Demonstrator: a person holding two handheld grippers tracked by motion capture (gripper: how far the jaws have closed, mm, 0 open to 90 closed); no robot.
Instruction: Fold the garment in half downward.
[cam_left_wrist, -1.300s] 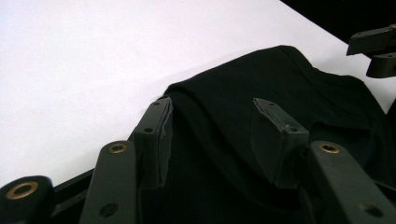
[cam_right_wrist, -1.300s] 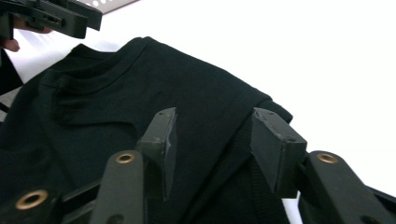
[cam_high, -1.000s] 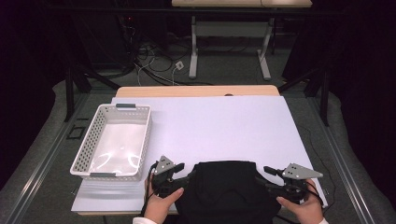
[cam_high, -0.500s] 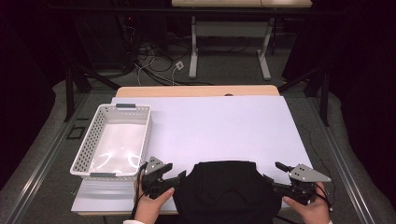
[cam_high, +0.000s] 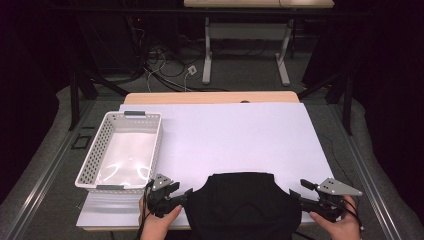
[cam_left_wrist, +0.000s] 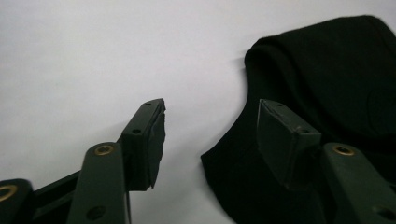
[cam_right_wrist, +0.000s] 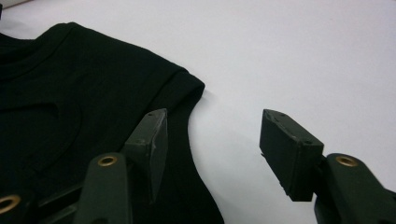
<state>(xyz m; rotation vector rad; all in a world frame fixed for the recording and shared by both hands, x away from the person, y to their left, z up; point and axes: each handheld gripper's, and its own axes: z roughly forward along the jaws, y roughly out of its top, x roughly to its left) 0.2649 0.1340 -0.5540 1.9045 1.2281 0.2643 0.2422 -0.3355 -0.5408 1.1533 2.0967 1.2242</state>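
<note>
At table's near edge | left gripper (cam_high: 186, 192), right gripper (cam_high: 295, 192) drawn back | jaws apart

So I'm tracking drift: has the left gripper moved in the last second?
Yes. The left gripper has slid left, nearer the white basket.

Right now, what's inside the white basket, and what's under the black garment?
The white basket looks empty; its shiny floor is bare. The black garment lies on the white table cover. Anything beneath the cloth is hidden.
</note>
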